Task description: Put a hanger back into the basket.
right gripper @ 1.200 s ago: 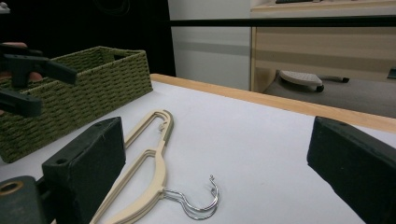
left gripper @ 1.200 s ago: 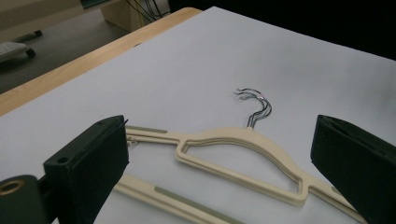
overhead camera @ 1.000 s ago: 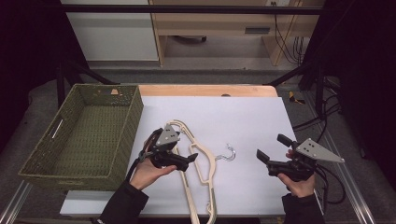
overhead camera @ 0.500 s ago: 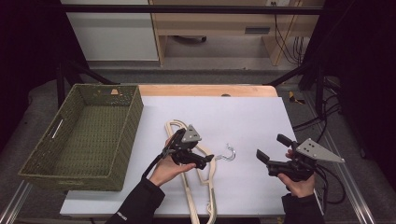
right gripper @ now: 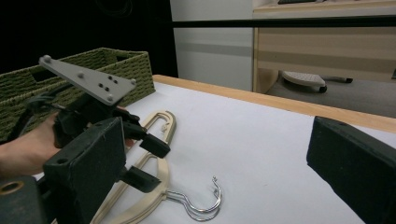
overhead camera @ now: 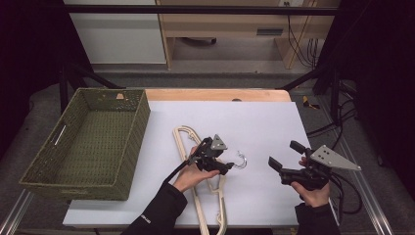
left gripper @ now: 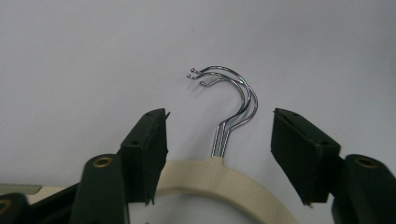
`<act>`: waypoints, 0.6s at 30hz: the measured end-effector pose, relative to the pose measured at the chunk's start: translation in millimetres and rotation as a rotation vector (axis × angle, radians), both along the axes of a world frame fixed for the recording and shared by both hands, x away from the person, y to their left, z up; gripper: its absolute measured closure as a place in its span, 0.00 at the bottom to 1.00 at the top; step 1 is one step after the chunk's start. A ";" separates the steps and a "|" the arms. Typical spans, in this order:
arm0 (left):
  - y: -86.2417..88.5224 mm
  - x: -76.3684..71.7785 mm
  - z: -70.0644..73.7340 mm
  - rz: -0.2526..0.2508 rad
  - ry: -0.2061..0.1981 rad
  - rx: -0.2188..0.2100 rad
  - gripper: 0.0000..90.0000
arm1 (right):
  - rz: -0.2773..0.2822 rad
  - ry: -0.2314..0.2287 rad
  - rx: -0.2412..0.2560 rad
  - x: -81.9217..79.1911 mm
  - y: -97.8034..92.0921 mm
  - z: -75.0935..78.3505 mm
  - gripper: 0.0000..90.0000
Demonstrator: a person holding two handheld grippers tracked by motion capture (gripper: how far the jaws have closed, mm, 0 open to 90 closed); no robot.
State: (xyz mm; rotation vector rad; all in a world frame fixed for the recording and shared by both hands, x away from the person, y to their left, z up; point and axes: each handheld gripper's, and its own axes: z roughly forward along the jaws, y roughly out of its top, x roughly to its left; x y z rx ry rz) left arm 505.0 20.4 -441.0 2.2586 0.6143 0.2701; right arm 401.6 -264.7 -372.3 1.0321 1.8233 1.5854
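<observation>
A stack of cream wooden hangers [overhead camera: 219, 203] lies flat on the white table [overhead camera: 264, 122], their chrome hooks [overhead camera: 240, 160] pointing right. My left gripper [overhead camera: 227, 162] hovers open over the hangers' neck, one jaw on each side of the hook stems. In the left gripper view, the hooks [left gripper: 239, 98] rise from the cream bar [left gripper: 233, 179] between the spread jaws, and nothing is gripped. My right gripper [overhead camera: 283, 153] is held open to the right of the hooks, apart from them. The right gripper view shows the left gripper [right gripper: 153, 161] above the hangers [right gripper: 163, 122] and hooks [right gripper: 203, 206].
A green wicker basket [overhead camera: 132, 142] stands on the table's left side, close to the hangers' upper ends. A wooden strip [overhead camera: 215, 94] runs along the table's far edge. Cables trail past the right edge [overhead camera: 337, 132]. Bare white surface lies beyond the hooks.
My left gripper has moved right along the hangers, from their middle to the neck by the hooks. The right gripper and the hangers have stayed put.
</observation>
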 end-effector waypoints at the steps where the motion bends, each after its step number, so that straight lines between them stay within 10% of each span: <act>1: -1.9 1.0 -2.0 -0.001 0.006 -0.003 0.45 | 0.001 0.001 0.001 0.0 0.3 -0.1 0.06; 18: -14.0 15.1 -24.6 -0.027 0.080 0.034 0.84 | 0.009 0.006 0.000 0.4 1.8 -1.0 0.06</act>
